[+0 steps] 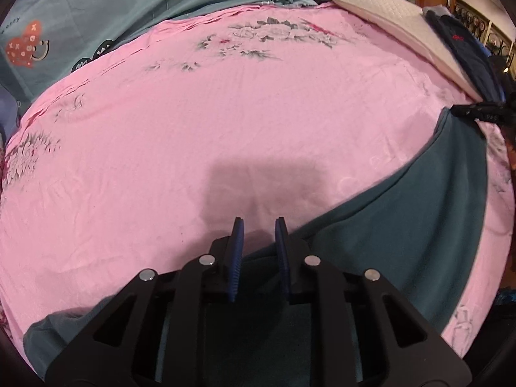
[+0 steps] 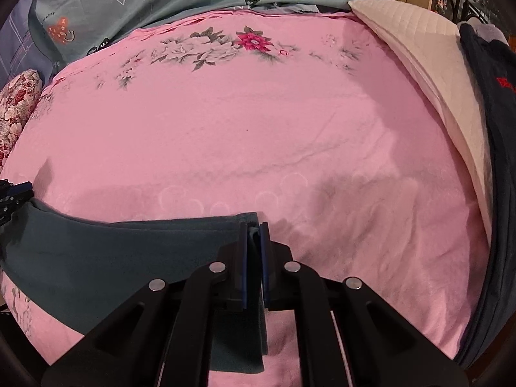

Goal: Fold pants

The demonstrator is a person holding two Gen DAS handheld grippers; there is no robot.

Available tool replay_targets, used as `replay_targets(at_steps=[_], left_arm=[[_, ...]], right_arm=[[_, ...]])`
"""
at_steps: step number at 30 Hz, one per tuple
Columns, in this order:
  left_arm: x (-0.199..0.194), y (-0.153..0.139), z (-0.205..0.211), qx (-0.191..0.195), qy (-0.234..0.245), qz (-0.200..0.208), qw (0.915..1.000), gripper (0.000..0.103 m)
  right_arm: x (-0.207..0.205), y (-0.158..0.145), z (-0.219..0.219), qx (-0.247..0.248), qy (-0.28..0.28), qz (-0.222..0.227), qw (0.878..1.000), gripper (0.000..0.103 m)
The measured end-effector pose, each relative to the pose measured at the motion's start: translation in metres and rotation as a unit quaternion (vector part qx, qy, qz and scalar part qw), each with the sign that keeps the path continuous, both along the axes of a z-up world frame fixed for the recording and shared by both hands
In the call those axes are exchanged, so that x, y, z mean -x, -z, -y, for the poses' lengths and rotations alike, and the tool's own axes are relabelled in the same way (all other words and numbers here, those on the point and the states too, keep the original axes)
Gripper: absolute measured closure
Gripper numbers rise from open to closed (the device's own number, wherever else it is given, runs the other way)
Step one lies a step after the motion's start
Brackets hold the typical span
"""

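The right gripper is clamped on a corner of the teal pants; the left gripper, narrowed, straddles their edge without a clear pinch. Soft, limp and light, the pants lie along the pink bedsheet's near edge; corners look the best hold.

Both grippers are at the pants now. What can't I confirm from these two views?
- Left wrist view: left gripper bite on the teal pants; its own body covers the cloth.
- Right wrist view: pants' near edge, hidden under the right gripper.
- Both: waistband, leg ends, out of frame.
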State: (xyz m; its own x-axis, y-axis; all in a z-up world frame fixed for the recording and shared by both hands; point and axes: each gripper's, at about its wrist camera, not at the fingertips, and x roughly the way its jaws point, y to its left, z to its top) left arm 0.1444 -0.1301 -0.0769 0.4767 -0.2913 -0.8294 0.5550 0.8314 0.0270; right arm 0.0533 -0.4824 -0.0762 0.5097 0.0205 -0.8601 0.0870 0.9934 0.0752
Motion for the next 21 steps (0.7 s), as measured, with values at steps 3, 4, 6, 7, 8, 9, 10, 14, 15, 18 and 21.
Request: replay_targets(at_steps=[3, 4, 6, 7, 8, 9, 10, 14, 15, 18, 21], left_arm=[[0.014, -0.023, -0.014, 0.008, 0.020, 0.015, 0.9997, 0.059], [0.023, -0.031, -0.020, 0.002, 0.034, 0.024, 0.9991, 0.033], [0.042, -0.038, -0.029, -0.023, 0.056, 0.054, 0.9967, 0.022], [0.049, -0.037, -0.033, -0.040, 0.065, 0.060, 0.9953, 0.022], [0.054, -0.033, -0.040, -0.053, 0.067, 0.057, 0.9947, 0.022], [0.056, -0.028, -0.046, -0.061, 0.064, 0.050, 0.9949, 0.022], [0.055, -0.023, -0.053, -0.066, 0.055, 0.043, 0.9954, 0.022], [0.047, -0.012, -0.091, -0.058, -0.001, 0.023, 0.9981, 0.022], [0.046, -0.011, -0.100, -0.052, -0.016, 0.020, 0.9983, 0.022], [0.046, -0.002, -0.124, -0.051, -0.051, 0.003, 0.9974, 0.022], [0.054, 0.009, -0.149, -0.028, -0.077, -0.028, 0.9962, 0.021]], right_arm=[[0.001, -0.005, 0.000, -0.002, -0.001, -0.006, 1.000, 0.089], [0.004, -0.011, -0.002, 0.011, -0.003, -0.002, 1.000, 0.085], [0.010, -0.027, -0.006, 0.027, -0.007, 0.014, 1.000, 0.084], [0.013, -0.034, -0.010, 0.024, -0.013, 0.022, 0.999, 0.084], [0.015, -0.042, -0.018, 0.018, -0.024, 0.033, 0.999, 0.084], [0.017, -0.048, -0.029, 0.010, -0.041, 0.041, 0.998, 0.084], [0.017, -0.054, -0.048, 0.002, -0.065, 0.047, 0.997, 0.084], [0.004, -0.068, -0.148, -0.085, -0.191, 0.054, 0.976, 0.067], [-0.004, -0.069, -0.174, -0.116, -0.217, 0.051, 0.968, 0.064], [-0.044, -0.063, -0.248, -0.206, -0.272, 0.022, 0.940, 0.059], [-0.093, -0.046, -0.318, -0.241, -0.306, -0.017, 0.921, 0.059]])
